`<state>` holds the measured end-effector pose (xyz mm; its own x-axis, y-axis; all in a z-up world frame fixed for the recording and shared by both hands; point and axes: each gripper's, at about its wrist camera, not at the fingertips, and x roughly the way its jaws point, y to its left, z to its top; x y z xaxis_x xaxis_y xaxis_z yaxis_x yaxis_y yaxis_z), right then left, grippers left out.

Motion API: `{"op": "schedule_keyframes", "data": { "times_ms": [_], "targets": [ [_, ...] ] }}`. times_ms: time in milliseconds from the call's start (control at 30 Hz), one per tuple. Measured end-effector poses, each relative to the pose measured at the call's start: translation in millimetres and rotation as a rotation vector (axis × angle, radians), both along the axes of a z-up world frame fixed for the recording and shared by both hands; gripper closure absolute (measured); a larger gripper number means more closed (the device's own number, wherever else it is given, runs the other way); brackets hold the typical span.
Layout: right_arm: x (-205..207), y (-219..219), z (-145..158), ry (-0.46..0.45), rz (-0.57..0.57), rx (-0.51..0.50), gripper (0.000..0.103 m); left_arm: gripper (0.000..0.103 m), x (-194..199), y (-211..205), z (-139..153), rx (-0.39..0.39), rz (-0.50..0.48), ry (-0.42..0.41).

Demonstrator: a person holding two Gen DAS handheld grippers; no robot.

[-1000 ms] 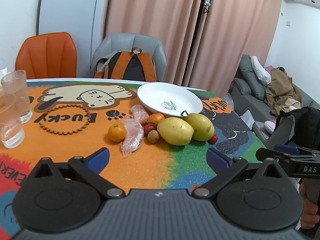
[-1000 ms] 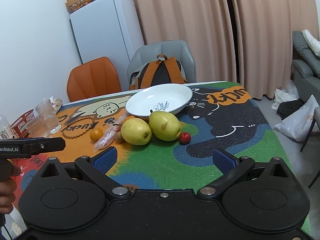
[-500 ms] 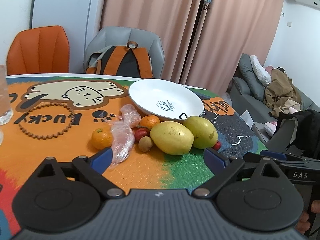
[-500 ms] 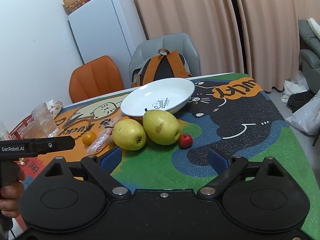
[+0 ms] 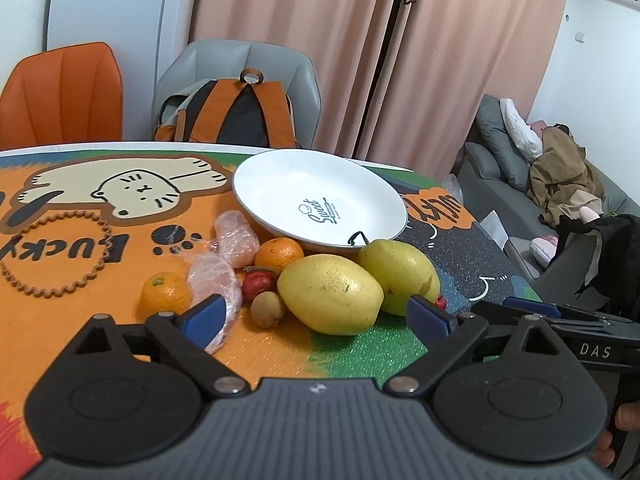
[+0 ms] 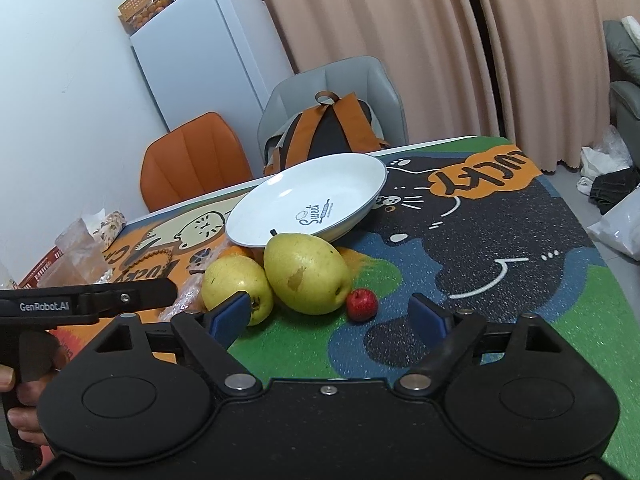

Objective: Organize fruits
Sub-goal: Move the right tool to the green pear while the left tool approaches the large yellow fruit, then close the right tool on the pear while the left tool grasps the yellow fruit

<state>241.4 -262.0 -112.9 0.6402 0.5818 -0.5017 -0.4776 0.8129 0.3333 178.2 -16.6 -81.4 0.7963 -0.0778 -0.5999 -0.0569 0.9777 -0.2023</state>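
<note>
Both jaws closing, nothing gripped: centre your left gripper on the near pear, right gripper on the far pear; squeeze gently, then plate.

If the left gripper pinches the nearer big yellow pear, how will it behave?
The nearer yellow pear looks rounded and smooth, so it may slip or roll if nudged. It touches the second pear, which could shift. It probably feels hefty, being far bigger than the oranges.

Orange backpack on grey chair; orange chair beside; white fridge.
</note>
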Motion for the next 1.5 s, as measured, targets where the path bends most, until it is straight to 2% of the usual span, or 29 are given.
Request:
{"op": "schedule_keyframes", "data": {
  "times_ms": [200, 767, 1067, 1133, 1500],
  "targets": [
    [18, 5, -3, 0.025, 0.033, 0.019, 0.027, 0.022, 19, -3, -3, -0.019, 0.001, 0.025],
    [59, 23, -15, 0.053, 0.141, 0.029, 0.029, 0.023, 76, -16, -11, 0.025, 0.054, 0.078],
    [77, 40, -29, 0.084, 0.211, 0.051, 0.029, 0.023, 85, -14, -14, 0.048, 0.077, 0.076],
    [79, 40, -31, 0.093, 0.222, 0.083, 0.038, 0.023, 84, -13, -15, 0.048, 0.083, 0.077],
    [64, 26, -25, 0.066, 0.139, 0.028, 0.039, 0.022, 81, -22, -20, 0.052, 0.064, 0.094]
  ]
}}
